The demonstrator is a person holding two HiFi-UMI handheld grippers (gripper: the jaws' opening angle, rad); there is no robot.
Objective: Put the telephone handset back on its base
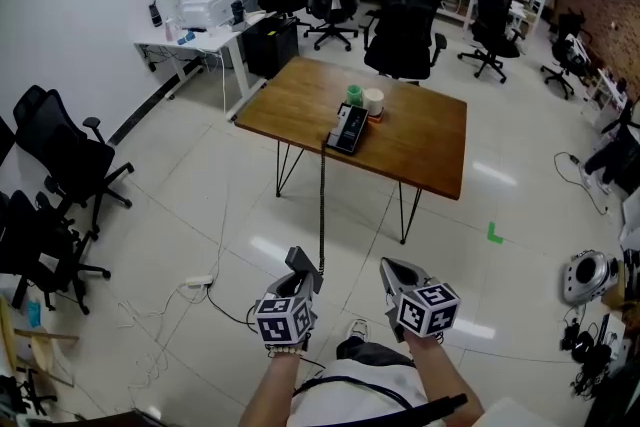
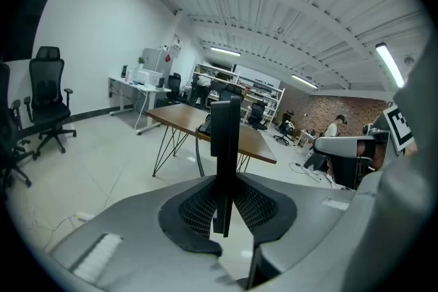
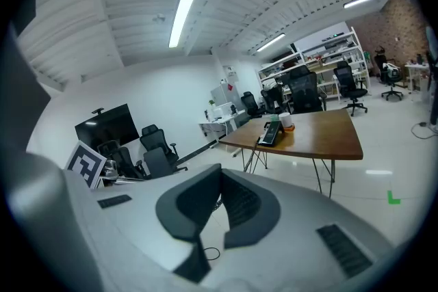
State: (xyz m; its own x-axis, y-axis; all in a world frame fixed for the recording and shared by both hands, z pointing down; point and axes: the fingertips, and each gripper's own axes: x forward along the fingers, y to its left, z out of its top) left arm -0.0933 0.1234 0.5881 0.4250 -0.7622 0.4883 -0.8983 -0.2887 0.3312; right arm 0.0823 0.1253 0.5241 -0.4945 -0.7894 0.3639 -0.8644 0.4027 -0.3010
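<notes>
Left claw [image 1: 300, 277], held low in front of the person: its jaws are clenched on the black telephone handset [image 2: 224, 140]. The handset stands edge-on and upright between the pads, its upper end rising well above the fingertips. A coiled cord [image 1: 322, 205] runs from the handset straight ahead of the claw to the telephone base [image 1: 349, 128]. Right claw [image 1: 393, 270], just beside the left one and level with it: its fingertips are closed together with nothing between them, and only floor shows through the narrow slit lower down between the pads. It touches neither handset nor cord. The base lies well apart from both claws, ahead of them, on a wooden counter [image 1: 420, 140] with thin metal legs. The cradle on the base is unoccupied. A green cup [image 1: 354, 95] and a white cup [image 1: 373, 100] stand just beyond the base, on its far side from the claws. Black office chairs [image 1: 405, 20] stand farther off, behind the counter.
</notes>
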